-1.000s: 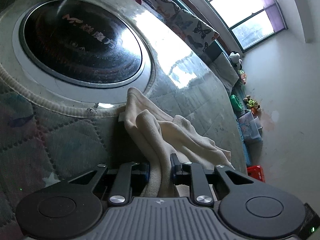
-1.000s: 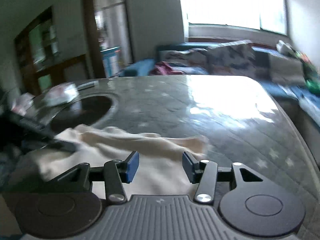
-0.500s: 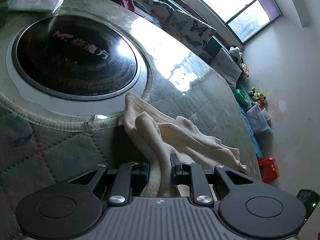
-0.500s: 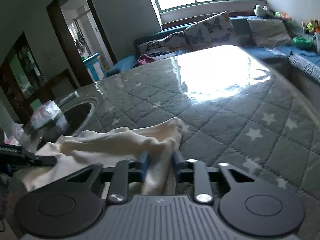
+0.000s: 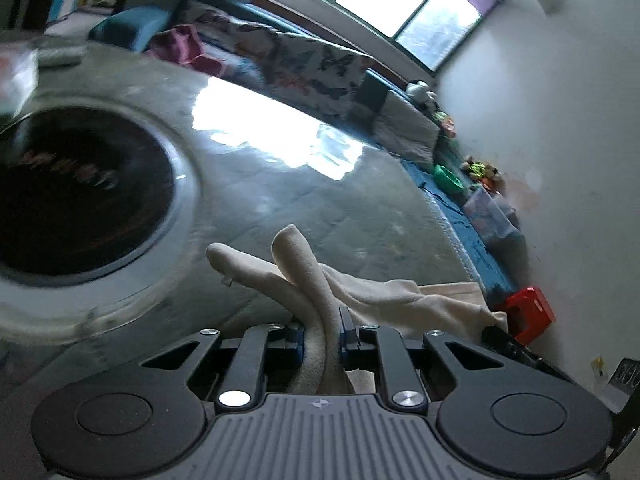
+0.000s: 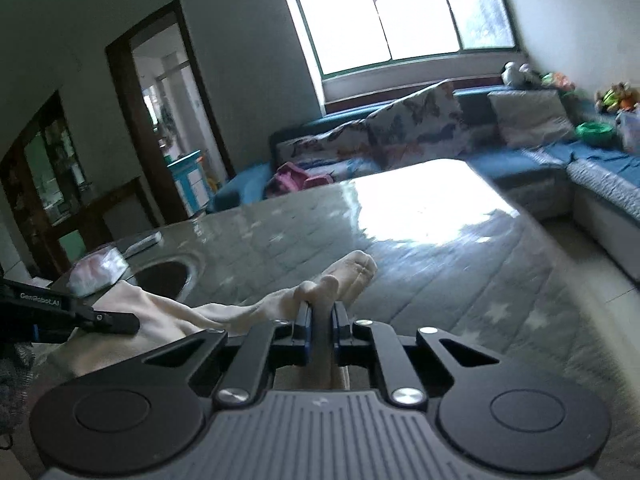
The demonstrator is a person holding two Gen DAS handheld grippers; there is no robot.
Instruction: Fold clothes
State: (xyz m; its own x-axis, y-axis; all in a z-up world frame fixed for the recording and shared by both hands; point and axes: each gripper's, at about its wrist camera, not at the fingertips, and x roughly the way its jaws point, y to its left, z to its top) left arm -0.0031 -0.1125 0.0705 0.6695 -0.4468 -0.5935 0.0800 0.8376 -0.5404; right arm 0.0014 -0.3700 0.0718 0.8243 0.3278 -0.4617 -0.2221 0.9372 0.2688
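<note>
Claws: both clamped tight on one cream garment (image 5: 320,280), each with a bunch of fabric pinched between its pads.
Left claw (image 5: 321,330): pads nearly together, thick roll of cloth squeezed in the gap; two rounded folds poke up and forward past the tips.
Right claw (image 6: 321,322): pads nearly together on a narrow bunch of cloth; a knobbly fold sticks out beyond the tips.
Surface (image 6: 440,280): big, grey-green quilted cover with pale stars under a glossy sheet; strong window glare on the far half.
Sofa (image 6: 540,160): blue, L-shaped, behind and right of the surface; butterfly-print cushions, grey cushion, toys at the corner.
Round black cooktop (image 5: 76,188): set into the surface, left of the garment, silver rim, reddish lettering blurred.
Garment: bunched and creased, strung between the two claws; in the right wrist view it sags leftward toward the left claw (image 6: 104,320). Whether the middle touches the surface, cannot tell.
Tissue pack (image 6: 96,272): on the surface beside the cooktop.
Red crate (image 5: 528,312): on the floor by the white wall.
</note>
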